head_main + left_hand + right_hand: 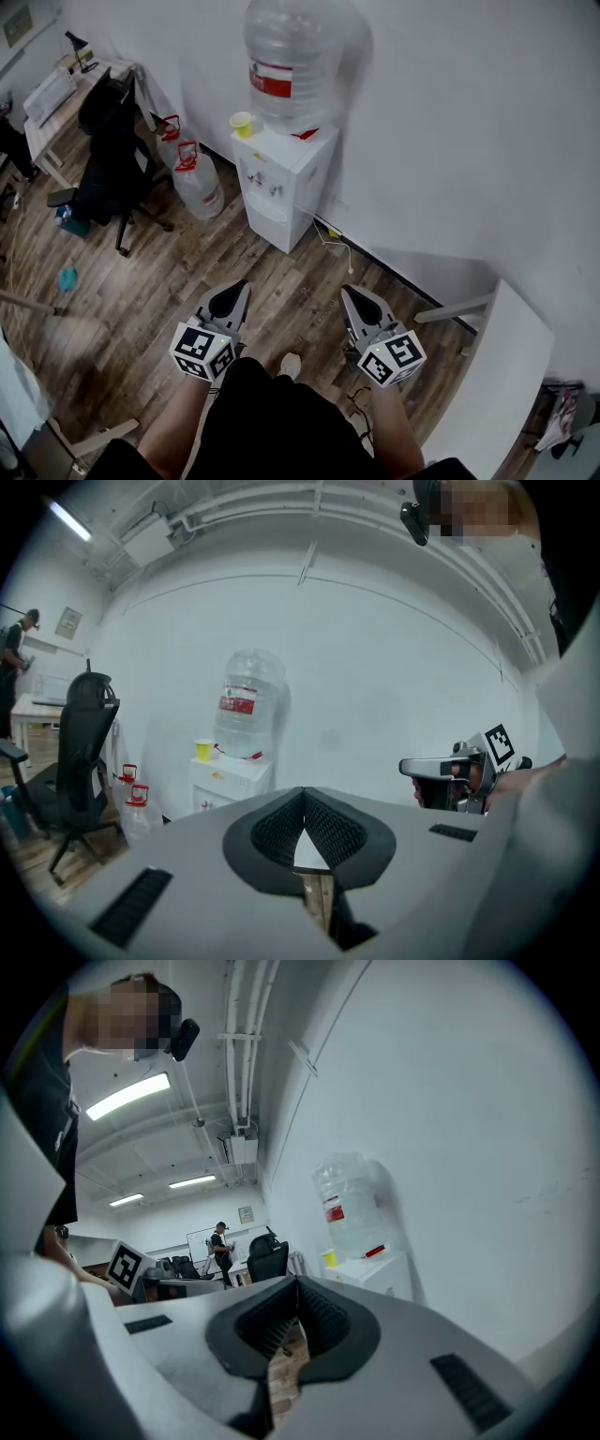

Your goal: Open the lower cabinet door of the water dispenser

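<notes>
A white water dispenser (281, 183) stands against the wall, with a big clear bottle (286, 61) on top and a yellow cup (241, 124) beside it. Its lower cabinet door (265, 217) is shut. The dispenser (230, 778) shows left of centre in the left gripper view, and the dispenser (375, 1274) right of centre in the right gripper view. My left gripper (238, 289) and right gripper (352, 293) are both shut and empty, held level over the wooden floor, well short of the dispenser.
Two spare water jugs (192, 173) stand left of the dispenser. A black office chair (112, 150) and a desk (56, 103) are further left. A white table (497, 375) is at the right. A cable (337, 246) lies on the floor by the dispenser. A person (220, 1251) stands far off.
</notes>
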